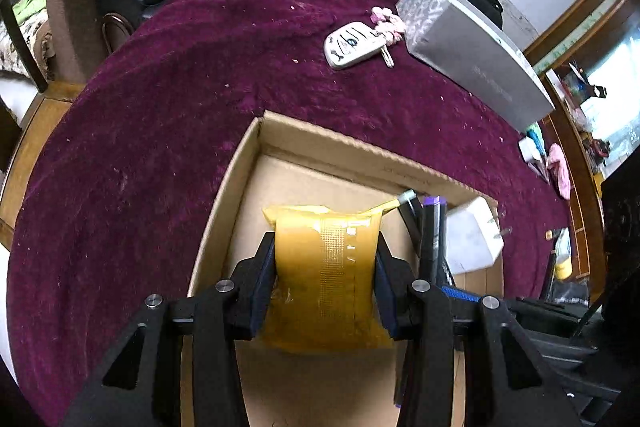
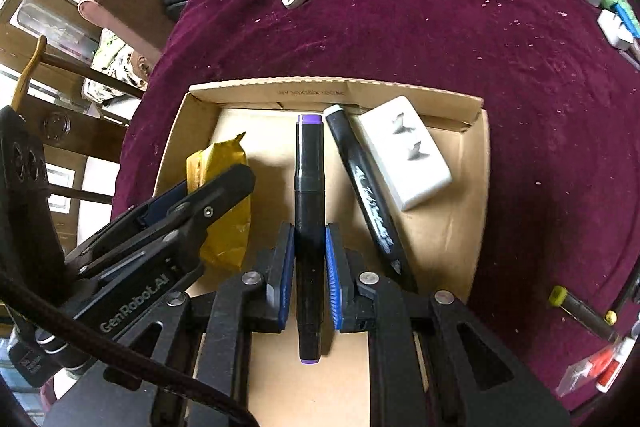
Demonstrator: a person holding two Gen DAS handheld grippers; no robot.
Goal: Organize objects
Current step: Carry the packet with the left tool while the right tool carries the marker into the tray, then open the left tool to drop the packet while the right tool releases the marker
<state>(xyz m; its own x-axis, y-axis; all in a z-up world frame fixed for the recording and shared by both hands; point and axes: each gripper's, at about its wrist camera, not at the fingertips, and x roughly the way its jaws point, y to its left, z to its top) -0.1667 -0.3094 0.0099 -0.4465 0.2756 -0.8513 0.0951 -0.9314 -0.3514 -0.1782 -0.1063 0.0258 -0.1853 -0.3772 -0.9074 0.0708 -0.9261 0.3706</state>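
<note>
While claws grip, a charger (image 2: 404,151) (white) crowds the box (image 2: 332,89).

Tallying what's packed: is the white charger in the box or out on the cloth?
In. The charger lies on the box floor by the far wall, prongs up, beside a black marker.

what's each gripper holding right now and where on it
The left gripper clamps the yellow packet across its middle; the right gripper clamps the purple-capped marker around mid-barrel.
</note>
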